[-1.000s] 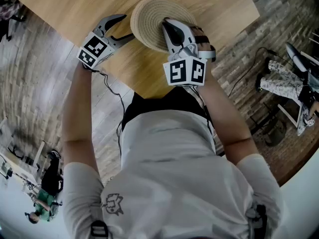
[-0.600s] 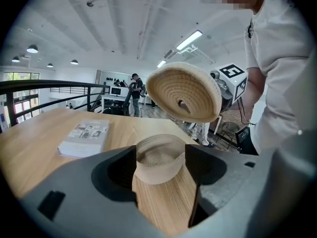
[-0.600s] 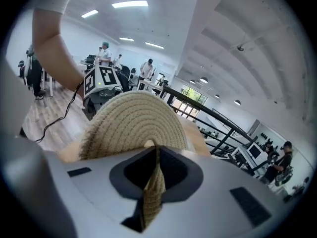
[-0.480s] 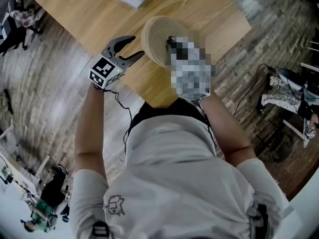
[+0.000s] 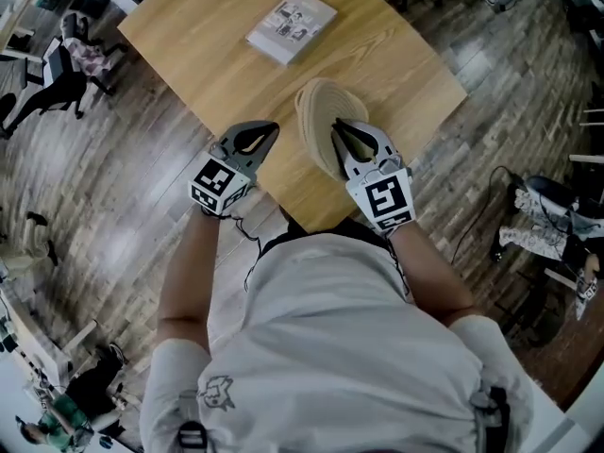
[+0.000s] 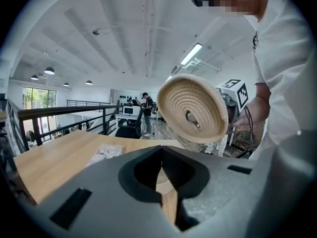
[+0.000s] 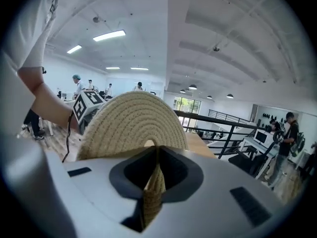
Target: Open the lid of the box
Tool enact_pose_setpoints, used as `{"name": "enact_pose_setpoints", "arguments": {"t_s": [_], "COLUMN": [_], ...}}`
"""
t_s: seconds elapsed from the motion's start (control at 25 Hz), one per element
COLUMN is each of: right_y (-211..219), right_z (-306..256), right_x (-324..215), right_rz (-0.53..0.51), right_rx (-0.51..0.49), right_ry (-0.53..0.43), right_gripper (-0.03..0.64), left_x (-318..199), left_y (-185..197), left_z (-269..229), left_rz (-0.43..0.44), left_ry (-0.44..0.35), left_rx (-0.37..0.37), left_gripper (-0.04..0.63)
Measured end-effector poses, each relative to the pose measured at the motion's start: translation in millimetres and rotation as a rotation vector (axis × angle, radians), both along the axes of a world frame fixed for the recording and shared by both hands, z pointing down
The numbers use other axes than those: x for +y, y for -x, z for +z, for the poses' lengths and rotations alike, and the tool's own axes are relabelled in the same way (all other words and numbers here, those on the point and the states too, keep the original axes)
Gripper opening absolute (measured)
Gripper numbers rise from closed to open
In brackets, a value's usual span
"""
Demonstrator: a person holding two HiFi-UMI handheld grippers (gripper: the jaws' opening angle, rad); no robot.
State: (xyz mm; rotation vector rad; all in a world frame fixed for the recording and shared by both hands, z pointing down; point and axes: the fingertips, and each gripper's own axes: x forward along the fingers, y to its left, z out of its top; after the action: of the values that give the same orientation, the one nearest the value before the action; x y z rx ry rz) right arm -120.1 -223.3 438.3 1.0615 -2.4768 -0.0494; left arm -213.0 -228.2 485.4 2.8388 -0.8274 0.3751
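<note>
The right hand-held gripper (image 7: 157, 148) is clenched on the rim of the woven lid (image 5: 317, 111) and holds it tilted on edge in the air above the near edge of the counter (image 5: 208, 55). The left hand-held gripper (image 6: 161, 148) hovers over that same edge, apart from the lid. Its jaws have just been closing and now meet with nothing between them. A booklet (image 5: 291, 25) lies flat on the counter's far part.

A wooden table (image 5: 208, 55) stands on plank floor (image 5: 113, 206) — white ceiling (image 6: 124, 29), strip lights (image 6: 191, 54), black railing (image 6: 59, 110).
</note>
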Motion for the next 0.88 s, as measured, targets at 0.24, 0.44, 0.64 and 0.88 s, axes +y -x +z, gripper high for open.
{"name": "enact_pose_setpoints", "arguments": {"t_s": [0.24,0.44,0.64,0.88], "right_y": [1,0,-6,-20], "right_z": [-32,-49,-57,-70], "right_x": [15,28,42,51], "right_rz": [0.008,0.021,0.026,0.002], "right_rx": [-0.077,-0.133,-0.185,-0.237], "right_ry": [-0.021,-0.026,-0.021,-0.027], "right_gripper": [0.031,0.031,0.031,0.031], "left_x": [20,35,44,55], "left_y": [14,19,20,11], "left_z": [-38,-63,-73,-85], "left_rz": [-0.073,-0.101,-0.124,-0.168], "left_ry": [-0.025,-0.032,-0.036,-0.03], "left_rx": [0.017,0.043,0.06,0.081], "left_gripper": [0.006,0.005,0.005,0.005]}}
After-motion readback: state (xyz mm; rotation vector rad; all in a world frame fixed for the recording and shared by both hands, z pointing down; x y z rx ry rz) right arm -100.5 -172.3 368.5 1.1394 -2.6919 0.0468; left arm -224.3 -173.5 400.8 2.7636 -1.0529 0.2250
